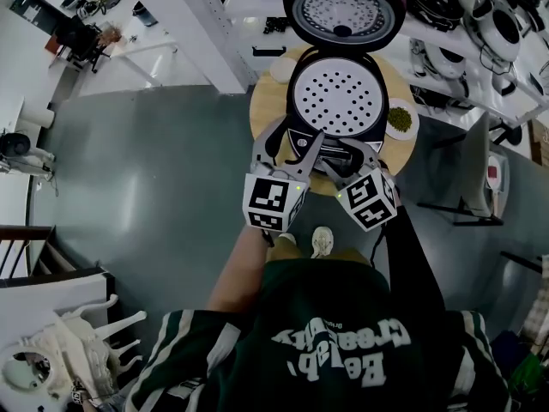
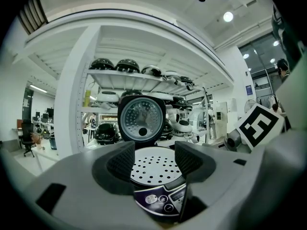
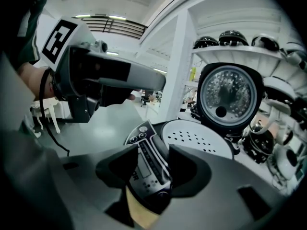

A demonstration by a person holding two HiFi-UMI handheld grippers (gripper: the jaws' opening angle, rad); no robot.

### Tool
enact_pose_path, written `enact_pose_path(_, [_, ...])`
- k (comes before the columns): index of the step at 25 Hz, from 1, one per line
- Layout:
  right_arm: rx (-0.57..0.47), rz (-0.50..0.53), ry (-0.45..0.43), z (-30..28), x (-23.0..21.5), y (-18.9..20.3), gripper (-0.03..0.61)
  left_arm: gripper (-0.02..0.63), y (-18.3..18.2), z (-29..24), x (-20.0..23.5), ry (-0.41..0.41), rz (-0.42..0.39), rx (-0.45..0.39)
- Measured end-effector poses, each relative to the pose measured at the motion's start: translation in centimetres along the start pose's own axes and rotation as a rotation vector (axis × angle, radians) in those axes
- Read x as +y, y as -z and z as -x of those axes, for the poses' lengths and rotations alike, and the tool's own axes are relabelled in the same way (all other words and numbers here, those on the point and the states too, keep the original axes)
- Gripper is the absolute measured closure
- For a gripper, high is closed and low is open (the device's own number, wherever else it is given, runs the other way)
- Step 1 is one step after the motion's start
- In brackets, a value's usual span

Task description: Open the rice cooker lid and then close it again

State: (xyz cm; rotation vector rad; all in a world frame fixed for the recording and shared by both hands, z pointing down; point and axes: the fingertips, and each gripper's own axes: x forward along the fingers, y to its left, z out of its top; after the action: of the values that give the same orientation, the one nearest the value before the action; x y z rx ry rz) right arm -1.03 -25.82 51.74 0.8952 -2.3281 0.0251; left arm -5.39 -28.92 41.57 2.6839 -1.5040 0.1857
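The rice cooker (image 1: 336, 101) stands on a round wooden table (image 1: 264, 101) with its lid (image 1: 343, 11) swung fully up and a perforated white tray showing in the body. My left gripper (image 1: 290, 148) hovers at the cooker's front left, open and holding nothing. In the left gripper view the lid (image 2: 141, 119) stands upright beyond the tray (image 2: 156, 166) and the control panel (image 2: 160, 198). My right gripper (image 1: 347, 163) is at the front right, open too. In the right gripper view the control panel (image 3: 146, 159) lies beneath the gap of the jaws, and the lid (image 3: 229, 95) rises behind.
A small plate of green bits (image 1: 400, 118) and a white dish (image 1: 281, 69) share the table. Shelves with more cookers (image 1: 480, 24) run behind it. A chair (image 1: 480, 170) stands to the right, and a white plastic chair (image 1: 77, 342) lies at the lower left.
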Motion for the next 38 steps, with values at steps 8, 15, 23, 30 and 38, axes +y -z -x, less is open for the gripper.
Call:
enact_pose_path(8, [-0.006,0.006,0.002,0.1,0.1,-0.1,0.37,0.356,-0.8,0.2,0.0,-0.007,-0.011,-0.009])
enact_pose_path(15, [-0.013,0.007,0.0,0.1,0.1,-0.3,0.37,0.356,-1.6,0.2,0.0,-0.01,-0.029,-0.012])
enact_pose_path(23, [-0.031,0.013,0.017,0.2,-0.1,-0.4,0.365,0.356,-1.9,0.2,0.1,-0.013,-0.039,-0.014])
enact_pose_path(30, [-0.045,0.04,0.014,0.2,-0.1,-0.5,0.368,0.356,-1.9,0.3,0.5,-0.022,-0.044,-0.01])
enact_pose_path(38, [-0.125,-0.065,0.065,1.3,-2.7,-1.2,0.341,0.356,-2.1,0.3,1.3,-0.046,-0.043,-0.006])
